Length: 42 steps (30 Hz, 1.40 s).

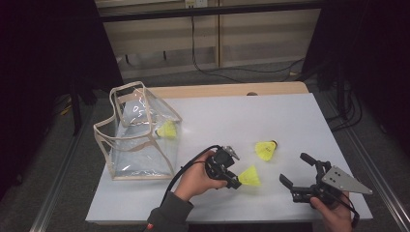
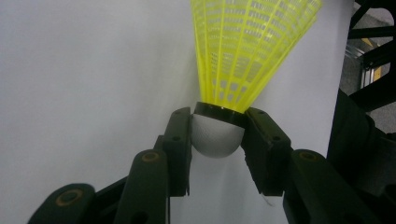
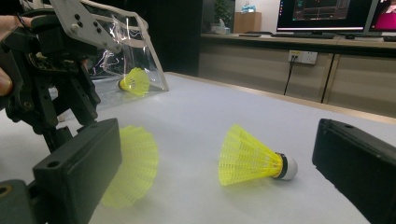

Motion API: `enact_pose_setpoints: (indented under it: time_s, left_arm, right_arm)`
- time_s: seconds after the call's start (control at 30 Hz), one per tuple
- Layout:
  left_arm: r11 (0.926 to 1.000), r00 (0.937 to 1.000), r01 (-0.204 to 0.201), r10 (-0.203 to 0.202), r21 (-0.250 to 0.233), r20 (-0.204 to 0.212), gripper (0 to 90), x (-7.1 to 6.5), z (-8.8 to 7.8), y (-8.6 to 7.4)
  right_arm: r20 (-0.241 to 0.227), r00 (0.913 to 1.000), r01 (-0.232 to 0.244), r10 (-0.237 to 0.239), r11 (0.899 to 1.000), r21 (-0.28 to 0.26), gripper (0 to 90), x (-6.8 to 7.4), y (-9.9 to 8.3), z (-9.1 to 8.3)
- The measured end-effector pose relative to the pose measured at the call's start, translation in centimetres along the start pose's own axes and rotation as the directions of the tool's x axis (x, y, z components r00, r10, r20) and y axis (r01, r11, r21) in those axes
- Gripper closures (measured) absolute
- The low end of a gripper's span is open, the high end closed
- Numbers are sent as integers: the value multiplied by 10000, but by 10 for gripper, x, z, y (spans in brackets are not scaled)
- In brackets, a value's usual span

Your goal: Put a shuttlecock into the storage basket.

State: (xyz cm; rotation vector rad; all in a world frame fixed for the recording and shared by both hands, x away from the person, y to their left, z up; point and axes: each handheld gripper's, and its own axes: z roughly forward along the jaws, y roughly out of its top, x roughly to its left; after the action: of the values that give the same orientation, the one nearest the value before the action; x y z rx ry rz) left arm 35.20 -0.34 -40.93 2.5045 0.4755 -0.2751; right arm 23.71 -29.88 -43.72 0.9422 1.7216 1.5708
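My left gripper [image 1: 236, 182] is shut on the white cork [image 2: 215, 136] of a yellow shuttlecock [image 1: 250, 176], whose skirt [image 2: 247, 46] points away from the jaws, low over the white table [image 1: 241, 116]. A second yellow shuttlecock [image 1: 266, 150] lies on its side on the table just beyond; in the right gripper view this shuttlecock [image 3: 252, 156] lies between my right gripper's spread jaws, farther off. My right gripper [image 1: 294, 168] is open near the front right, holding nothing. A third shuttlecock [image 1: 167, 129] sits inside the clear bag [image 1: 140, 140].
The clear plastic bag with beige trim stands at the table's left, its mouth facing up. A wooden strip [image 1: 227, 90] runs along the table's far edge. Cables lie on the floor behind, and dark frames stand on both sides.
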Motion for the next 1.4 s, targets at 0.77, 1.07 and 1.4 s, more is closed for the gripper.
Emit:
enact_pose_setpoints:
  time_s: [0.77,1.07,1.4]
  left_arm:
    - [9936,9934,1129,-1129,2,-194,635,2,-52,6]
    - [9907,9897,1360,-1358,4,-443,635,1,-73,8]
    - [9834,9808,1813,-1812,-47,-724,635,3,-92,9]
  right_arm:
    - [-29,10000,18,-18,10000,-1,11,1,0,0]
    - [-40,10000,-7,7,10000,-1,11,1,0,1]
    - [-79,10000,11,-11,10000,15,11,1,-1,2]
